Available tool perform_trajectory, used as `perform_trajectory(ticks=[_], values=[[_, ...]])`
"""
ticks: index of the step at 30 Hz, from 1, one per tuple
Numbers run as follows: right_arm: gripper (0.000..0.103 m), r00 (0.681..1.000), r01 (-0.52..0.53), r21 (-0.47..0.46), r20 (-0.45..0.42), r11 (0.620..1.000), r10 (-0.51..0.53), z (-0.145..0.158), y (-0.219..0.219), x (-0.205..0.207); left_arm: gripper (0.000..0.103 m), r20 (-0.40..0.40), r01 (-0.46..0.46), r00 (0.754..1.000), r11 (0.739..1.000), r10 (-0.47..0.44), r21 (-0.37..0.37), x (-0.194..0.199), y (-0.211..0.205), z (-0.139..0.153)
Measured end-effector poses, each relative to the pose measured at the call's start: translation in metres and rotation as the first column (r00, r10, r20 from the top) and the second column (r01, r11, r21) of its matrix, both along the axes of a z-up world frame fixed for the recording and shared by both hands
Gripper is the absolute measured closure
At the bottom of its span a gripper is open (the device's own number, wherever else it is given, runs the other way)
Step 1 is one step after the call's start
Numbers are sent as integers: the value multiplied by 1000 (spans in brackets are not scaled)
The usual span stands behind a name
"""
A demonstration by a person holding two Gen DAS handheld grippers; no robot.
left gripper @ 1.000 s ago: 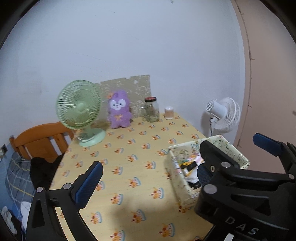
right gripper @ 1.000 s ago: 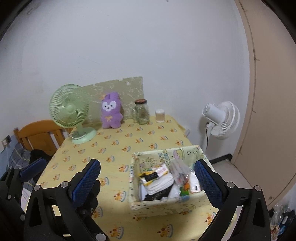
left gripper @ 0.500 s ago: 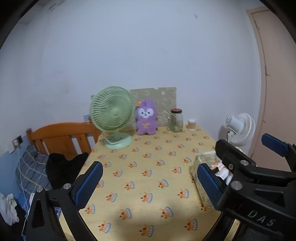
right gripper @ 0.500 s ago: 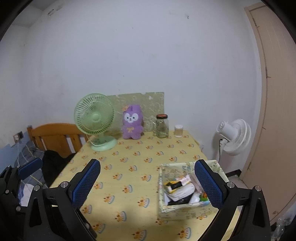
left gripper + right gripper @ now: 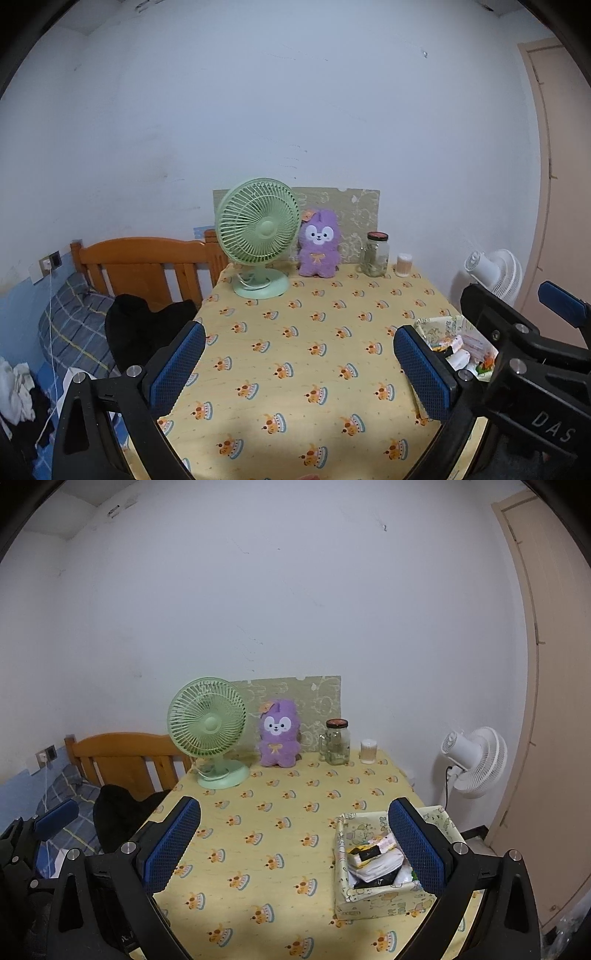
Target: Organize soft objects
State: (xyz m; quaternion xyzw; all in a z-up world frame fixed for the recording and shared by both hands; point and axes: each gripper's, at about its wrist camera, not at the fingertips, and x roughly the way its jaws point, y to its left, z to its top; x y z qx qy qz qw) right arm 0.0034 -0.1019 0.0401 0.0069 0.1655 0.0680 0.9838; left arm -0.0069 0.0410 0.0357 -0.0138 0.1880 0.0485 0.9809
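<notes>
Both grippers hang above the near edge of the desk (image 5: 280,812), which is covered in a yellow cloth printed with small cakes. The left gripper (image 5: 299,369) has its blue-padded fingers spread wide and holds nothing; the right gripper (image 5: 293,843) is likewise spread wide and empty. The patterned storage box (image 5: 376,901) stands on the desk at its near right corner, filled with folded soft items (image 5: 373,860) in white, black and yellow; in the right wrist view it lies just behind the right finger, and in the left wrist view it sits beyond the right finger, partly hidden by the other gripper. The purple plush toy (image 5: 318,245) sits upright at the far edge against the wall, well apart from both grippers, between the green fan (image 5: 258,232) and the glass jar (image 5: 376,254).
</notes>
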Motion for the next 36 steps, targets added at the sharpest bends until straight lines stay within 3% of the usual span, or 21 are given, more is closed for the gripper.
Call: perform_trajectory(ticks=[36], values=[[0, 999, 30, 12, -28, 999, -29, -3, -16, 13, 0, -14, 8, 1000, 1000, -7, 24, 10, -15, 1]])
